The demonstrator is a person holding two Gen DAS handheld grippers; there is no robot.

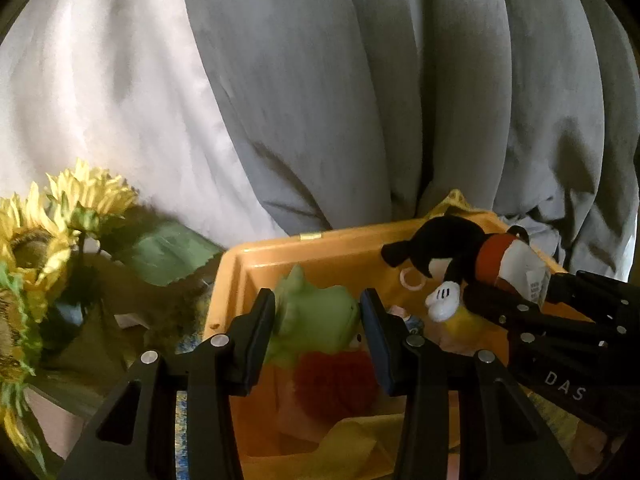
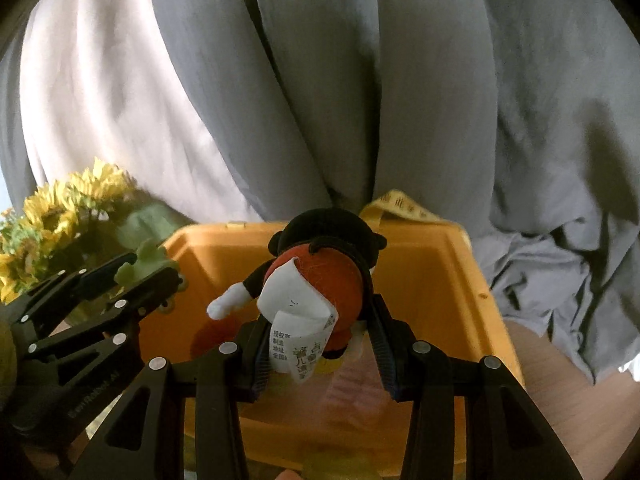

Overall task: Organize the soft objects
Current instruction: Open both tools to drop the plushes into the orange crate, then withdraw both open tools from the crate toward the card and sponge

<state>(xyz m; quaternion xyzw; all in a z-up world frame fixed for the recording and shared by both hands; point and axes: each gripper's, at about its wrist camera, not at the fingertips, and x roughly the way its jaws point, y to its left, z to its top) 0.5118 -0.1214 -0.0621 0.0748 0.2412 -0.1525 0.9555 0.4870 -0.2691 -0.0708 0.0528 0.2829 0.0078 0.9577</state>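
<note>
My left gripper (image 1: 318, 306) is shut on a green plush toy (image 1: 316, 320) with a red tuft below it. It holds the toy over the open orange bin (image 1: 280, 242). In the right wrist view this gripper (image 2: 149, 268) and the green plush (image 2: 138, 262) show at the bin's left rim. My right gripper (image 2: 318, 316) is shut on a black mouse plush (image 2: 320, 276) with red shorts, a white glove and a white label. It hangs above the bin (image 2: 432, 240). In the left wrist view the right gripper (image 1: 524, 292) holds the mouse plush (image 1: 448, 240) over the bin's far right corner.
Artificial sunflowers (image 1: 48, 232) (image 2: 60, 212) stand left of the bin. Grey fabric (image 1: 360, 100) and white fabric (image 1: 100, 100) hang behind it. A yellow cloth (image 1: 352, 436) and other soft items lie inside the bin. A wooden surface (image 2: 560, 380) lies to the right.
</note>
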